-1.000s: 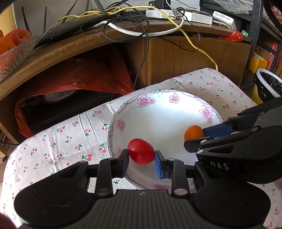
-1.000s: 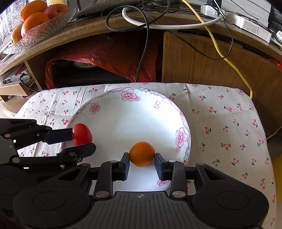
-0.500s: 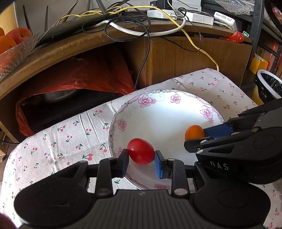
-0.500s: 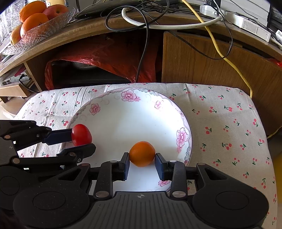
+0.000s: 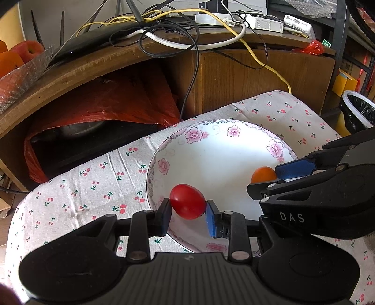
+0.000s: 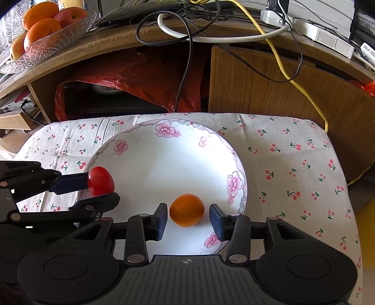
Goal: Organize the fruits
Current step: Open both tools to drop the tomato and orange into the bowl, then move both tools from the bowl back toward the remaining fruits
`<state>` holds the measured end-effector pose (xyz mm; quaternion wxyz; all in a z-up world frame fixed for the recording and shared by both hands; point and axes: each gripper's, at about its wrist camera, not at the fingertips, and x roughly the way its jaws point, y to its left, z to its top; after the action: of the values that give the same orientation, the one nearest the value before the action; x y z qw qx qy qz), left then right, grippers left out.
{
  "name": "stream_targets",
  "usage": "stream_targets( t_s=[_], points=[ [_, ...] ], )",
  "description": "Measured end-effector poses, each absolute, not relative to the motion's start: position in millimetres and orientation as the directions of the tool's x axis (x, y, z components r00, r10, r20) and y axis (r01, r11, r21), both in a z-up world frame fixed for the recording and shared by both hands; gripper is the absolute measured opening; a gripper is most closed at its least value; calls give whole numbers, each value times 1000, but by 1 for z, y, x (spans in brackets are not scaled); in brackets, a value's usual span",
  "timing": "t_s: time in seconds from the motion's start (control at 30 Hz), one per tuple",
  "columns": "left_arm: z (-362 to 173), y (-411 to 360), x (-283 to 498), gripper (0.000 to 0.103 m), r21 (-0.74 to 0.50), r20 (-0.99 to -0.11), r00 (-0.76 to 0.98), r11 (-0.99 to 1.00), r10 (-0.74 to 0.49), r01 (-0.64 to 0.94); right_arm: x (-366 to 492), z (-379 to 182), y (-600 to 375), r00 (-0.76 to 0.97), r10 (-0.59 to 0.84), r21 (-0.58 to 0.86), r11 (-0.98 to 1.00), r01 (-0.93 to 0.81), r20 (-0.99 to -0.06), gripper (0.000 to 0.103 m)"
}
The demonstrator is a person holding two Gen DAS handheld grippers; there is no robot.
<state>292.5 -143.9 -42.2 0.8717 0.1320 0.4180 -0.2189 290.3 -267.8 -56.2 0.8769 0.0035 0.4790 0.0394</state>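
Observation:
A white plate with pink flowers (image 6: 164, 131) (image 5: 234, 131) lies on the cherry-print cloth (image 6: 293, 164). A small orange fruit (image 6: 186, 210) (image 5: 262, 173) rests on the plate's near right part. My right gripper (image 6: 188, 218) stands open around it, with a thin gap on each side. A red tomato (image 5: 187, 204) (image 6: 100, 181) hangs over the plate's left rim, and my left gripper (image 5: 188, 212) is shut on it. In the right wrist view the left gripper's fingers (image 6: 70, 183) come in from the left.
A glass bowl (image 6: 58, 40) with oranges and an apple stands on the curved wooden shelf (image 6: 140, 40) behind. Cables and power strips (image 5: 211, 21) crowd that shelf. A red plastic bag (image 5: 105, 101) fills the space below it. A black-lined bin (image 5: 358, 112) stands at the right.
My right gripper's fingers have parted a little, letting go of the orange fruit, which now sits on the plate. The left gripper and the tomato have barely moved.

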Motion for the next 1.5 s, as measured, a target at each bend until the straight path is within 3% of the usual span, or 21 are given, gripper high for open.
stream_targets(
  t_s=[0.4, 1.5],
  points=[
    [-37, -139, 288, 48, 68, -778, 576, 878, -250, 474, 287, -52, -266, 551, 60, 33, 998, -57, -833, 45],
    [-5, -124, 257, 50, 68, -747, 610, 882, -266, 467, 254, -19, -267, 604, 104, 80, 995, -67, -790, 53]
  ],
)
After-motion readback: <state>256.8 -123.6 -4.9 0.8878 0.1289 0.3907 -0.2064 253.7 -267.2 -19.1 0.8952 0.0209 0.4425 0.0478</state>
